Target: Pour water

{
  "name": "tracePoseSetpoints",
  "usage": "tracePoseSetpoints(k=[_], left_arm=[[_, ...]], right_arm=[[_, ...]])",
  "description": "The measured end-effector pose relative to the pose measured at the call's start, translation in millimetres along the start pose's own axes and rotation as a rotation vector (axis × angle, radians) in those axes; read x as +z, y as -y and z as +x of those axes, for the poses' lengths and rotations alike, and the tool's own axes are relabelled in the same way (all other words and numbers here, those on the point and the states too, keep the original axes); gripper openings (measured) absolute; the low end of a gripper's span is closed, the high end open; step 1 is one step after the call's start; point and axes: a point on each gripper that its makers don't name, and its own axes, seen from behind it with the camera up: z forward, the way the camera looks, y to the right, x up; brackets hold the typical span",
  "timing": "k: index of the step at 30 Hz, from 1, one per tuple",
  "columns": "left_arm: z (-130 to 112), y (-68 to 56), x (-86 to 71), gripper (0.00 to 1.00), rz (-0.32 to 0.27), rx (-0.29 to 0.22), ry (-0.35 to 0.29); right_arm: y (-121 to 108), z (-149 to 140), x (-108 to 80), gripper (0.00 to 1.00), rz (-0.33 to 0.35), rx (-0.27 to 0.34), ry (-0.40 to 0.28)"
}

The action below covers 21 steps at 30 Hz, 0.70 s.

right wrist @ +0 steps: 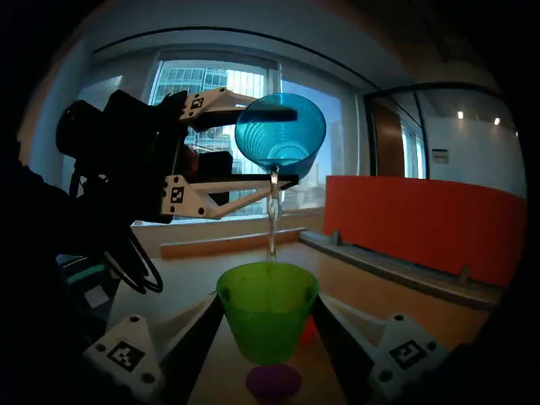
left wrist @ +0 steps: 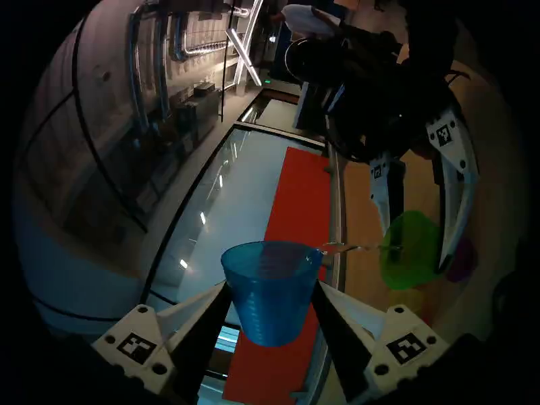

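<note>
My left gripper (left wrist: 271,304) is shut on a blue cup (left wrist: 271,290), which is tipped over on its side. A thin stream of water (right wrist: 272,223) falls from the blue cup (right wrist: 280,138) into a green cup (right wrist: 267,307) below it. The right gripper (right wrist: 267,324) is shut on the green cup and holds it upright. In the left gripper view the green cup (left wrist: 409,248) sits between the right gripper's (left wrist: 418,236) fingers, with water (left wrist: 351,249) running across to it.
A wooden tabletop (right wrist: 378,290) lies below the cups, with a purple cup (right wrist: 273,382) and a red object (right wrist: 308,332) on it. An orange partition (right wrist: 425,223) stands at the right. Large windows (right wrist: 202,88) are behind. A person's dark sleeve (right wrist: 40,223) is at left.
</note>
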Motion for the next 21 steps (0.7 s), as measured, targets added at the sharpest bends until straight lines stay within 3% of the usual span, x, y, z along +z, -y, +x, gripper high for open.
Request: tracePoseSetpoints(k=[21], left_arm=[[5.3,3.7,-0.5,0.81,0.0,0.053,0.004]], right_arm=[[-1.6,2.7,0.3,0.89,-0.002,-0.006,-0.004]])
